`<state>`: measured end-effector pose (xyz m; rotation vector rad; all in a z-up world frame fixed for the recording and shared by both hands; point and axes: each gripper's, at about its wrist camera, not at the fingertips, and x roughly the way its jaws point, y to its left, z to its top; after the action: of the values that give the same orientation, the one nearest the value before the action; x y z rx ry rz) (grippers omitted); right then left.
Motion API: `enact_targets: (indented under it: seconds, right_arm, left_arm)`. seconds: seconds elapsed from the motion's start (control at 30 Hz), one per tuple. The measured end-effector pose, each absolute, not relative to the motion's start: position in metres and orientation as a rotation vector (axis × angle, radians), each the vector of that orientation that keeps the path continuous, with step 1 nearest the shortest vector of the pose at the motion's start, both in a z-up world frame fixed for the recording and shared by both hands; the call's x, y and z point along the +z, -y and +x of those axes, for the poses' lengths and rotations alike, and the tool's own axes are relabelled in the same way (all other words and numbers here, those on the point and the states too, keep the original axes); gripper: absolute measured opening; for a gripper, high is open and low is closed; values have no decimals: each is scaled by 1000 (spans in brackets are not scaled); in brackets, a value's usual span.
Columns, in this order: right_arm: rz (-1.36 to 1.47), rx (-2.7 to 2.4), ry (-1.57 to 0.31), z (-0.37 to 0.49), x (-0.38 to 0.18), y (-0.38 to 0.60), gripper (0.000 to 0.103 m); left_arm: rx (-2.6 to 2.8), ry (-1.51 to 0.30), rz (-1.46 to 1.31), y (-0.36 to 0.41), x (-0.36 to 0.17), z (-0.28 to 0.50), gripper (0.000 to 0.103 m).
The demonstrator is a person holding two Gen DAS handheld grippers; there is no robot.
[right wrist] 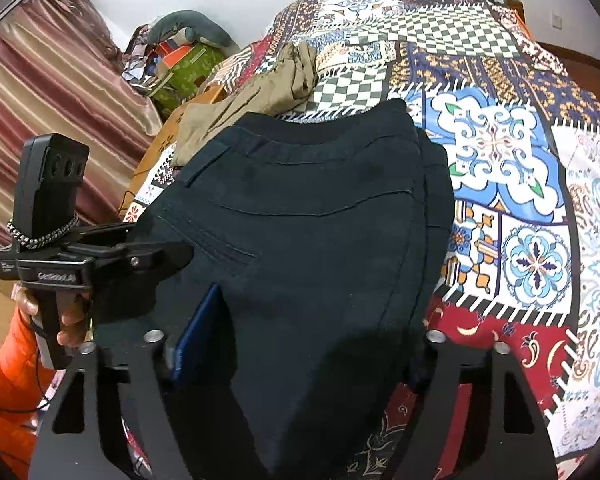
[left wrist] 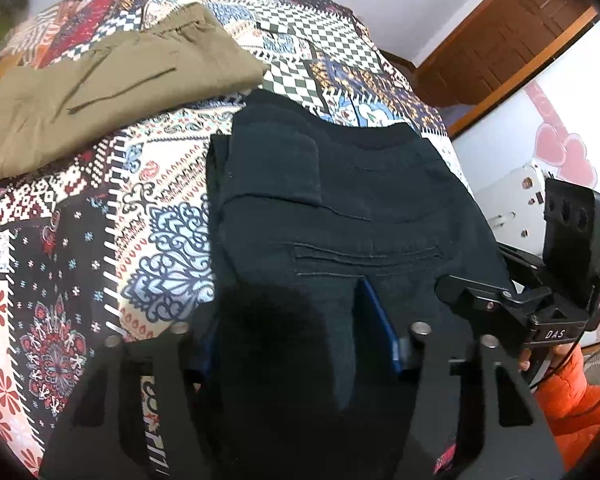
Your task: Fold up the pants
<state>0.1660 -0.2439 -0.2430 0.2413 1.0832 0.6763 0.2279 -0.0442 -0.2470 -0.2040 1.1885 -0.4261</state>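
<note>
Pants [right wrist: 300,216] — dark, folded — lie on the patterned bed [left wrist: 60,280], cloth bunched between both the left tool [left wrist: 296,344] and the right tool [right wrist: 300,340]; only the right view shows curtains [right wrist: 40,92] — bare quilt lies rightward.

L gripper [left wrist: 296,320] & R gripper [right wrist: 300,332] side by side, tilted down.

The pants [left wrist: 340,208] are dark navy; a second pair [left wrist: 112,92] is khaki. The bedspread [right wrist: 500,168] is patchwork: checks, florals and paisley in red, blue and white. The sleeve [left wrist: 576,404] is orange.
</note>
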Motion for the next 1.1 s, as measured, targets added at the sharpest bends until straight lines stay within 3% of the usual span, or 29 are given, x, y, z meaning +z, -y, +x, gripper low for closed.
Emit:
enact_targets:
  seconds: [0.13, 0.37, 1.1]
  right_arm:
    - [222, 662, -1041, 166, -234, 243, 54]
    - [191, 655, -971, 166, -217, 241, 40]
    - [46, 701, -720, 191, -143, 211, 36]
  left_arm:
    - [-414, -1142, -155, 46, -237, 222, 45]
    - [-433, -1079, -134, 51, -219, 218, 38]
    - [-343, -774, -78, 21, -127, 216, 36]
